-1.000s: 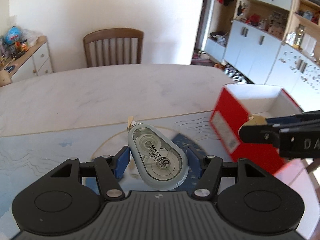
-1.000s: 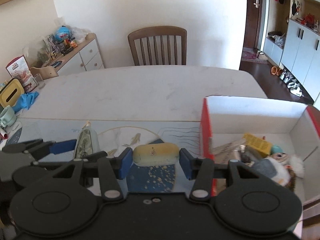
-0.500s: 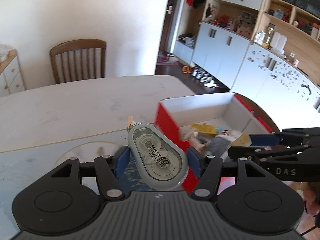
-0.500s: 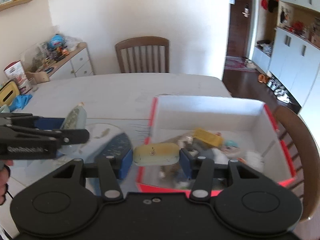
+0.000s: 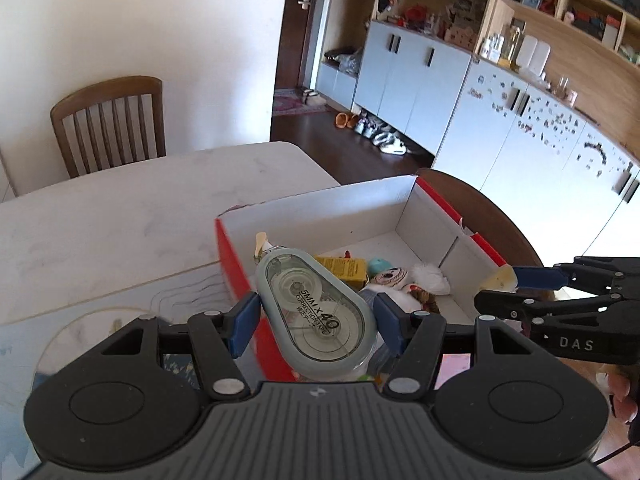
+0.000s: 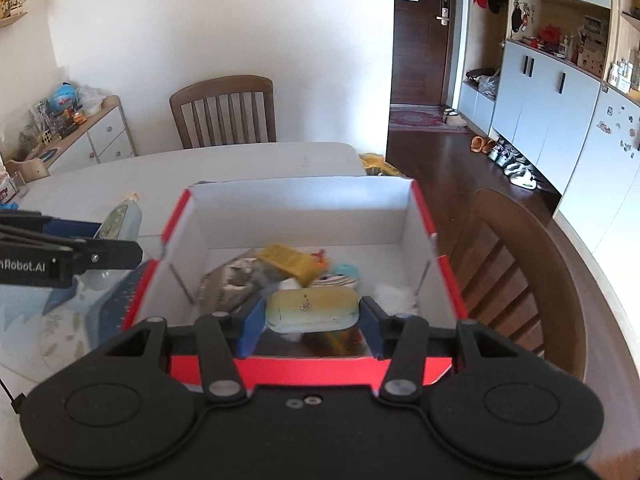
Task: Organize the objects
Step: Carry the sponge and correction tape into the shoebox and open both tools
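My left gripper (image 5: 316,326) is shut on a grey correction tape dispenser (image 5: 316,312) and holds it above the left wall of the red box (image 5: 236,252). My right gripper (image 6: 312,320) is shut on a pale yellow oblong case (image 6: 312,310) and holds it over the near part of the red box (image 6: 304,370). The box, white inside, holds a yellow packet (image 6: 288,260), a small doll (image 5: 388,278), white fluff (image 6: 394,296) and other small items. The right gripper shows in the left wrist view (image 5: 500,284); the left gripper in the right wrist view (image 6: 116,236).
The box stands on a white marble table (image 5: 120,220) beside a blue patterned mat (image 6: 60,320). One wooden chair (image 6: 516,280) is right of the box, another (image 6: 224,110) at the far side. A sideboard (image 6: 80,136) with clutter is far left.
Both grippers have moved right from the mat toward the box, each keeping hold of its object. The right one now hangs over the box interior, the left over its left wall.
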Tool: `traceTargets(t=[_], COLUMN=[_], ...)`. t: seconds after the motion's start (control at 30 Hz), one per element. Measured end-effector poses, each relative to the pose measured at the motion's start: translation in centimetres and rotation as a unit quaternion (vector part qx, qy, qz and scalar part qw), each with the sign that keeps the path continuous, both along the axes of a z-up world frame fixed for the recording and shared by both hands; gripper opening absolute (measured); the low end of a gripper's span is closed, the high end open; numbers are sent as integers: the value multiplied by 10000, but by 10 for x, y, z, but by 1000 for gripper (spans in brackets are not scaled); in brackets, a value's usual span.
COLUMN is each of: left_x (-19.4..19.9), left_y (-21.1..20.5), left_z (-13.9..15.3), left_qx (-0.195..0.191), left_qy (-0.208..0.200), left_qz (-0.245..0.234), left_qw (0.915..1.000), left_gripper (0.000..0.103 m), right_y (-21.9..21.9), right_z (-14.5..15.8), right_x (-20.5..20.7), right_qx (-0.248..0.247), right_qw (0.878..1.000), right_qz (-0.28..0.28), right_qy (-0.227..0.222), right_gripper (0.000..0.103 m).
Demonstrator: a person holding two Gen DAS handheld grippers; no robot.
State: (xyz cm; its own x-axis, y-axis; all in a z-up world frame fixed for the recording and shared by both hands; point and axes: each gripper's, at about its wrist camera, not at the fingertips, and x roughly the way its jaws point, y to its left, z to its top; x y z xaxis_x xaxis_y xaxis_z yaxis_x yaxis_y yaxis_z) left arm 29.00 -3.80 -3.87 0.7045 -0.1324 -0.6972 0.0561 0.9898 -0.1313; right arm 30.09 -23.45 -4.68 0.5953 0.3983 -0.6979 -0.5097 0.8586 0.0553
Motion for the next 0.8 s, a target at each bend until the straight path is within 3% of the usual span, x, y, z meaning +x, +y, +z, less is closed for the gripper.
traceTargets(t=[0.33,0.8], left_x=[54,117], left_y=[-38,-71], left_z=[-14,-53], left_qx=[277,710], left_qy=[209,689], left_qz=[84,213], left_qw=[9994,9949], left_gripper=[62,62], right_y=[-12,4], right_z=[-18,-47], right_x=[34,60], right_qx=[-219,-384], right_qw=[9988,9933], right_qz=[427,946], right_qy=[69,540], right_gripper=[50,50])
